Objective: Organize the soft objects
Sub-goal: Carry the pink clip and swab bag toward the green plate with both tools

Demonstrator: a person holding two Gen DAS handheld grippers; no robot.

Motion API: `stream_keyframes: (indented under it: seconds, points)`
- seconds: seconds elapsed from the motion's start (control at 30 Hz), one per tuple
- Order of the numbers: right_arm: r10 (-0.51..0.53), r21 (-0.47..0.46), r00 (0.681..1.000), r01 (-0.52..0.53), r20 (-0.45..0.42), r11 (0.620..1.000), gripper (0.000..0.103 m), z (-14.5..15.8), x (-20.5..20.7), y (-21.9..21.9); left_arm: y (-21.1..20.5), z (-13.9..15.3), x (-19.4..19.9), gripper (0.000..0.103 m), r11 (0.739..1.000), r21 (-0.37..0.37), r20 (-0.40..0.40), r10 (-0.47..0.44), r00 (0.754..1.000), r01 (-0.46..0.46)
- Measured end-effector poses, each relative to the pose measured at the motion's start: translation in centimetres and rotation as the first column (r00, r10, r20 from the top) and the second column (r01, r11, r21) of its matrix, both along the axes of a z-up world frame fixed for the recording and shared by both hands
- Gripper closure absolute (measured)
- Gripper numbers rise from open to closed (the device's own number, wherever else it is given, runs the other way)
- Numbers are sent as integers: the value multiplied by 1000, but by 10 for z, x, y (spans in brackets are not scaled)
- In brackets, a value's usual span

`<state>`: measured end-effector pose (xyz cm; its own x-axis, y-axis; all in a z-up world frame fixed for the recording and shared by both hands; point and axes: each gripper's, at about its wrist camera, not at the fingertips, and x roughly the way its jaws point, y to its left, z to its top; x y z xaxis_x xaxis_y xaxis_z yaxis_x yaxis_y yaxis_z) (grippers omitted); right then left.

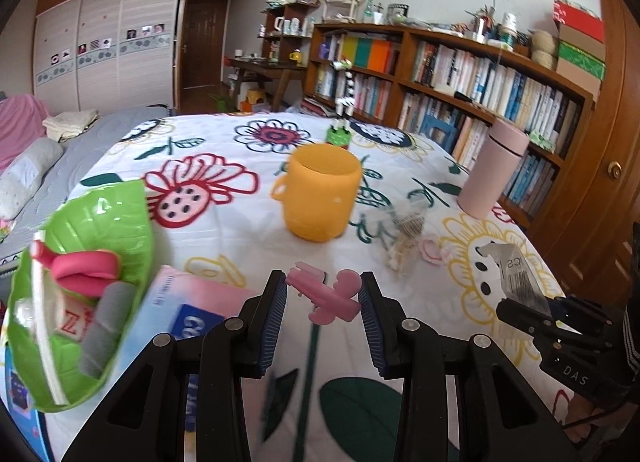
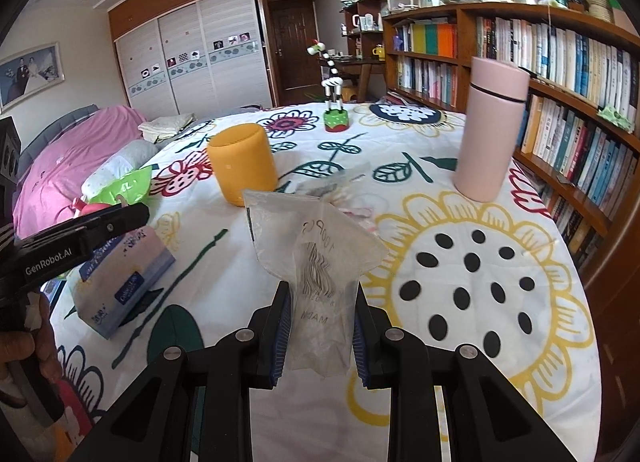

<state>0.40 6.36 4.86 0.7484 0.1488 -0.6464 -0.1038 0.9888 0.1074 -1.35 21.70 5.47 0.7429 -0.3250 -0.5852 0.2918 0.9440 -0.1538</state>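
My left gripper (image 1: 324,294) is shut on a small pink soft piece (image 1: 326,296), held above the flowered cloth (image 1: 224,230). My right gripper (image 2: 320,318) is shut on a clear plastic bag (image 2: 316,258) with printed text, lifted upright; in the left wrist view that bag (image 1: 516,274) shows at the right in the right gripper (image 1: 532,318). A second clear bag with small items (image 1: 404,234) lies beside a pink curly piece (image 1: 432,252) on the cloth. A green leaf-shaped dish (image 1: 100,218) at the left holds a pink roll (image 1: 86,270) and a grey roll (image 1: 102,334).
An orange mug (image 1: 320,190) stands mid-table, a pink flask (image 1: 494,170) to its right, a zebra figure on a green base (image 2: 334,90) behind. A tissue pack (image 2: 124,278) lies left. A bookshelf (image 2: 540,74) lines the right side; a bed (image 2: 72,154) lies left. A hand (image 2: 24,346) holds the left gripper.
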Motion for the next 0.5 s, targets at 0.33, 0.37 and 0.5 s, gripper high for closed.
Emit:
stream_keyframes:
  seconds: [0.33,0.37,0.5]
  points:
    - [62,-22,998,-62,17,998,74,8,2,32,53,11,-14,65,994,-5,42,107,993,-107]
    - [70,-26,997,-70,19,997,74,9,2,36,58,11,-16,65,993,-4,44,116,992,-116]
    - [97,-37,995,-96,27,995,74,13,3,48,78,10,-20,65,988,5,46,152,987,-152]
